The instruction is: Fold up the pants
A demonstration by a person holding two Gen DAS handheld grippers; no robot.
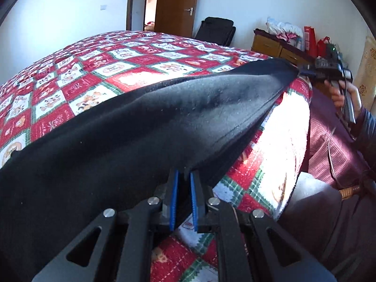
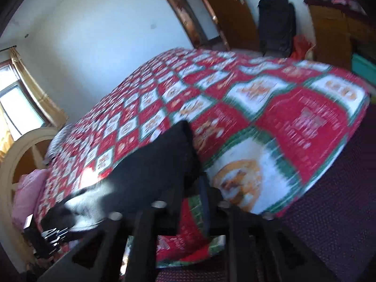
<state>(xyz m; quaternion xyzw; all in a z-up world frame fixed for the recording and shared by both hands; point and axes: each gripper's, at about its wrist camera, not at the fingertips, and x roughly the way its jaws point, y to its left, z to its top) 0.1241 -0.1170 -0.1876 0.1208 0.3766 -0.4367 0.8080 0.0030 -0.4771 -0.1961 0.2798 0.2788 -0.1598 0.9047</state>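
Note:
The black pants (image 1: 145, 117) hang stretched above the red, white and green quilt on the bed (image 1: 131, 56). My left gripper (image 1: 184, 176) is shut on the near end of the pants, its blue pads (image 1: 174, 197) pinching the cloth. My right gripper (image 1: 303, 71) shows at the far right of the left wrist view, shut on the other end of the pants. In the blurred right wrist view the pants (image 2: 150, 178) run from my right gripper (image 2: 195, 181) down to the left gripper (image 2: 54, 232) at the lower left.
The bed edge (image 1: 298, 127) drops to a dark purple floor (image 2: 329, 206). A brown door (image 1: 176, 4), a black chair (image 1: 215, 31) and a wooden cabinet (image 1: 270, 44) with bags stand behind. A window with curtains (image 2: 21, 94) and a pink pillow (image 2: 30, 192) lie left.

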